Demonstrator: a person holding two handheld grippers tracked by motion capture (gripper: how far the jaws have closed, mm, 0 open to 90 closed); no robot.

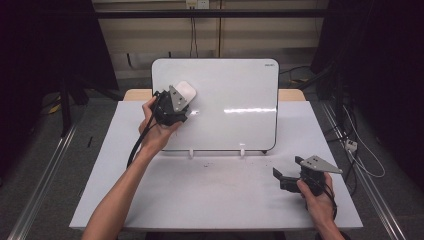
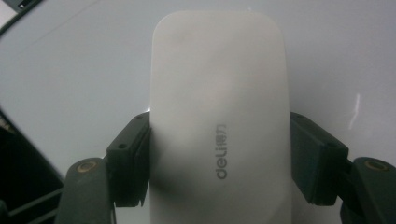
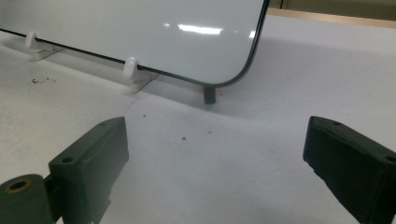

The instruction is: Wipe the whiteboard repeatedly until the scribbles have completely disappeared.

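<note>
Left gripper view: "deli" print on eraser (image 2: 217,116).

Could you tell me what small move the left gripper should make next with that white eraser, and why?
Probably a short sideways stroke across the whiteboard. The left gripper is shut on the white eraser, held at the board's upper left. The board looks already clean, so one light pass may be enough. The right gripper rests open, apart.
</note>
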